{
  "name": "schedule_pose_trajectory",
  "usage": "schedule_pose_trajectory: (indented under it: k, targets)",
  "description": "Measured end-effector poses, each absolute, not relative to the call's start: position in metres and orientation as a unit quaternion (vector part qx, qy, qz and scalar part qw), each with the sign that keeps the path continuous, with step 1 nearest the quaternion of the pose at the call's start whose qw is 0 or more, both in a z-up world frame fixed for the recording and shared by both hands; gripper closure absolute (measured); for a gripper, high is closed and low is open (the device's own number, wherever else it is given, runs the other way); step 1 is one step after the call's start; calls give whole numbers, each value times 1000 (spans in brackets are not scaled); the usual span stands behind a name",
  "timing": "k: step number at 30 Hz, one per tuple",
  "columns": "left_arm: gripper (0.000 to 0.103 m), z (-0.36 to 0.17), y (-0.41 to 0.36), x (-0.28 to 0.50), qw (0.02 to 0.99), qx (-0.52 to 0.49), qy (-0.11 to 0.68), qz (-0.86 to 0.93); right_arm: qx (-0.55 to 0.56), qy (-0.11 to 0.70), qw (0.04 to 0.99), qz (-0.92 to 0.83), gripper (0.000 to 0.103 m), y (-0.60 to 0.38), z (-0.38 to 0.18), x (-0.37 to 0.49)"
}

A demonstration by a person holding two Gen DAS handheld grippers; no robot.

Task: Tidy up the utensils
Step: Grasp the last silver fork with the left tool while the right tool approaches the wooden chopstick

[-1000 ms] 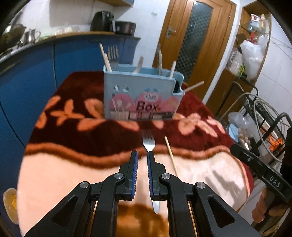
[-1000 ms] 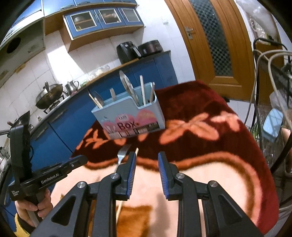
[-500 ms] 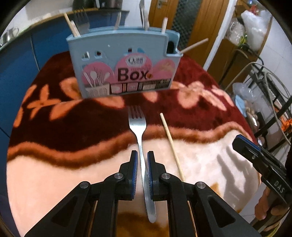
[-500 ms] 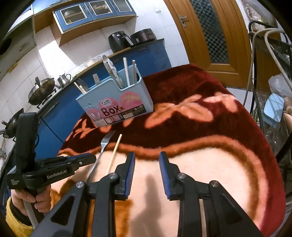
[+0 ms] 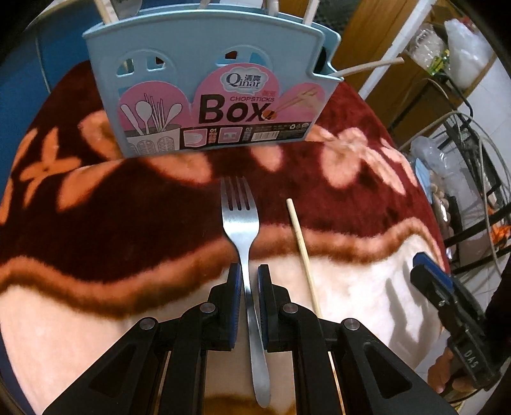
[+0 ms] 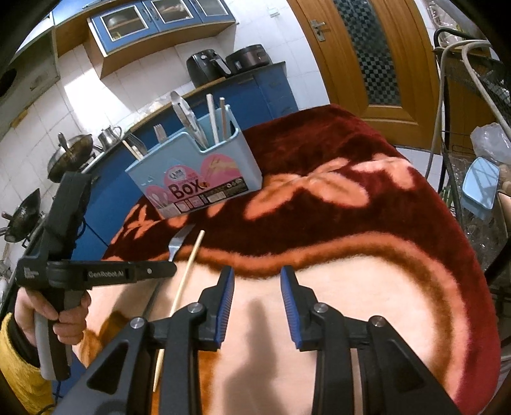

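A home kitchen. Ahead of the right gripper and to its left runs a counter on blue base cabinets (image 6: 274, 86) carrying an air fryer (image 6: 204, 67), a cooker pot (image 6: 249, 59), a steel kettle (image 6: 110, 135) and woks (image 6: 68, 156), with white wall tiles (image 6: 86, 95) and glass-front wall cupboards (image 6: 159, 16) above. A wooden door (image 6: 367, 57) stands ahead to the right, and a floral blanket (image 6: 351, 191) covers the table under the gripper.

Ahead of our left gripper (image 5: 248, 281), black with blue pads (image 5: 235, 287), we see a silver fork (image 5: 240, 220) between its fingers. Just right of it lies a pale tan chopstick (image 5: 300, 242). Beyond stands a light blue box (image 5: 210, 79) with a pink label and black lettering. Under everything, the blanket (image 5: 95, 207) is dark red and cream with peach flowers. Our right gripper (image 6: 257, 297) is also black with blue pads.
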State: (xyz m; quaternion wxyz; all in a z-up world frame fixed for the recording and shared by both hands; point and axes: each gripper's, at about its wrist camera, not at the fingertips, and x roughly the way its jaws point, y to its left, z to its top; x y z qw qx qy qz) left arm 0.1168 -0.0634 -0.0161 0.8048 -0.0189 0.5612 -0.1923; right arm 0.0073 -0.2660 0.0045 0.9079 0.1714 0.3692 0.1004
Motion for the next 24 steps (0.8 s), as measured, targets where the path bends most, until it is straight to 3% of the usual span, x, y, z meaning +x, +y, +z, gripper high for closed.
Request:
schedule_pose_trajectory:
  k: [13, 24]
  targets:
    - [99, -15, -51, 122, 796, -47, 571, -194, 162, 404, 893, 112, 70, -269, 8, 32]
    - [99, 8, -12, 102, 849, -100, 480, -197, 139, 428, 885, 121, 70, -248, 5, 40]
